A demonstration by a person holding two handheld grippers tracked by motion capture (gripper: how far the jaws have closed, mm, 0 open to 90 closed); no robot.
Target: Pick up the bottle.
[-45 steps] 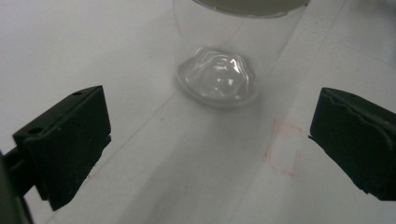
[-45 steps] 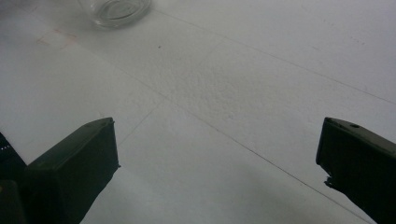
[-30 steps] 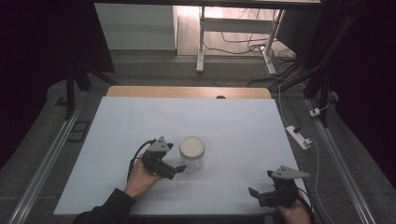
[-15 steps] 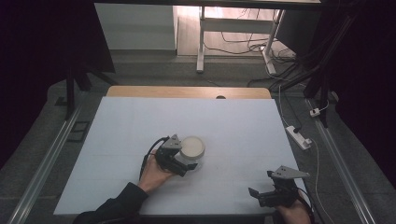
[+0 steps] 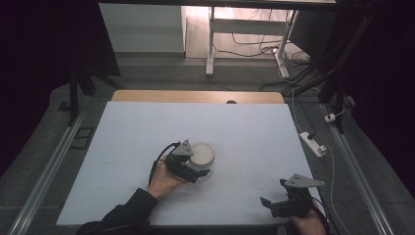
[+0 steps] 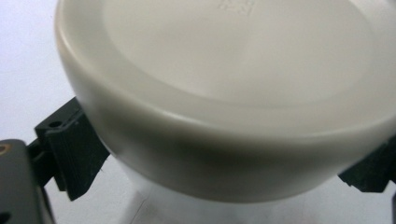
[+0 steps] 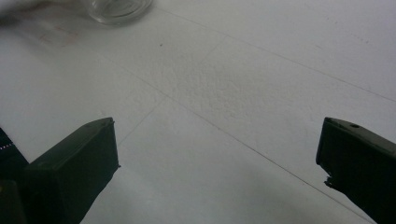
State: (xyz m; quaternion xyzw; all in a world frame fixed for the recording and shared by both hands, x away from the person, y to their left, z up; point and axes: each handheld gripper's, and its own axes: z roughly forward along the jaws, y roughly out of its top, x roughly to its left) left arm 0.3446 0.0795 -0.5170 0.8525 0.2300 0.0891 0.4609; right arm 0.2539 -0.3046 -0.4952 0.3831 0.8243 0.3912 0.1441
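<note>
1. The left gripper (image 5: pixel 198 169) sits at the middle of the white table cover (image 5: pixel 244 127). Its 2 black jaws stand on either side of a clear glass jar with a round cream plastic lid (image 5: pixel 201 153). In the left gripper view the jaws sit just under the lid's rim (image 6: pixel 201 154), 1 at each side of the jar's body. Whether they are pressing on the glass or just beside it I cannot tell.
2. The jar stands upright near the table's centre, lid on. Its contents cannot be made out; the wall seen in the right gripper view (image 7: pixel 119 7) looks clear and possibly empty.
3. The right gripper (image 5: pixel 274 201) rests at the near right edge of the table, well apart from the jar. Its jaws are spread wide with nothing between them.
4. Risks, as I judge them: smooth glass could slip if the grip is light or low-friction. Jaws catching the lid's overhang could tilt or tip the jar. With no second support, a twist might spin the whole jar.
</note>
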